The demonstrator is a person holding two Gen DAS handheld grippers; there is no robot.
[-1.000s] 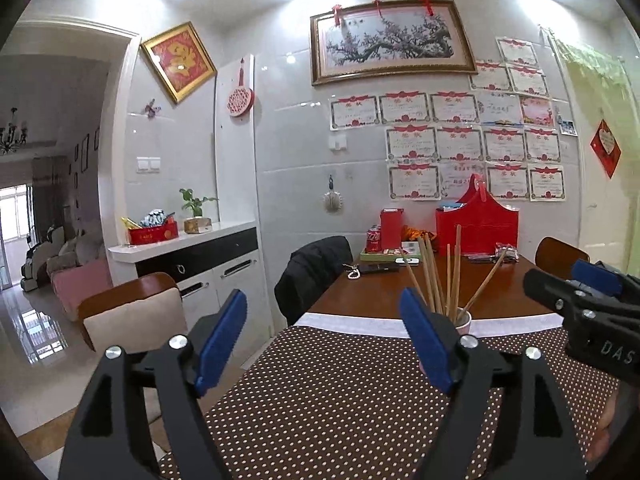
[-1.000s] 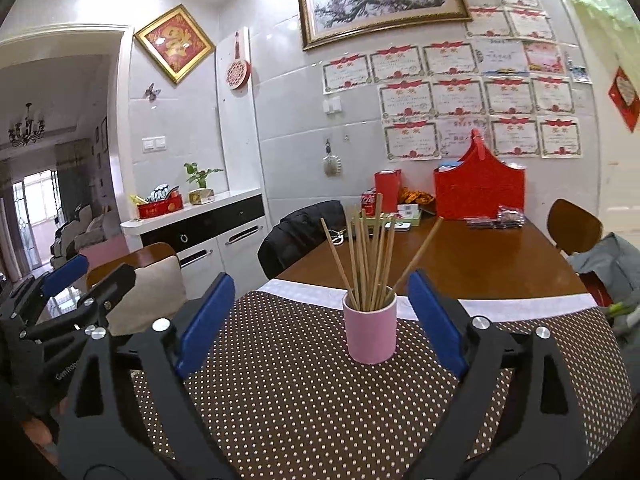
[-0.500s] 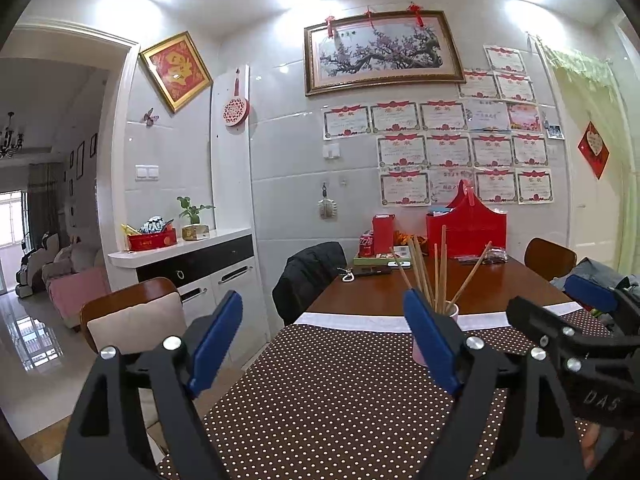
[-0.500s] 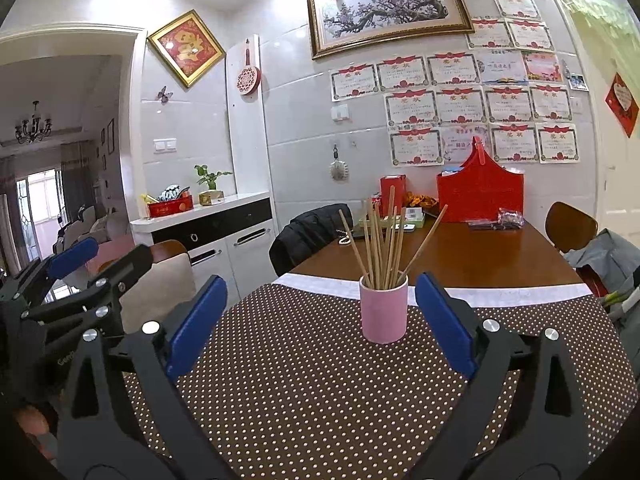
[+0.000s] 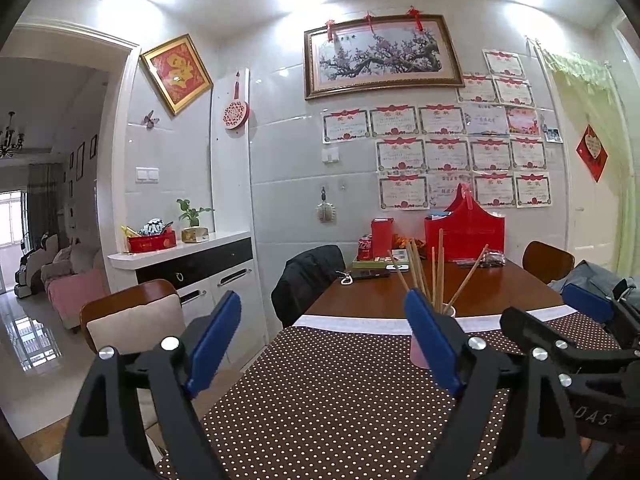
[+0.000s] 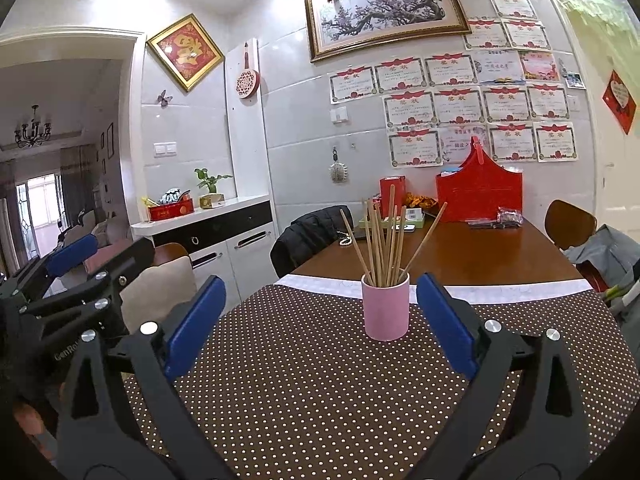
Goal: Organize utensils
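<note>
I hold both grippers, left [image 5: 322, 346] and right [image 6: 320, 326], over the dotted worktop [image 6: 320, 400], jaws apart and empty. The pink cup [image 6: 385, 306] of chopsticks [image 6: 386, 240] stands upright just ahead of the right gripper (half hidden behind a finger in the left view). The light, top-heavy cup could tip and scatter the sticks if a finger clips their splayed tops.

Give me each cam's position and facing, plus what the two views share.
Left wrist: on left claw, facing the far wall; pink cup half hidden behind its finger; right claw visible at right.
Right wrist: on right claw, cup centred ahead; left claw visible at left.
Shared: cup, chopsticks, dotted tablecloth.
</note>
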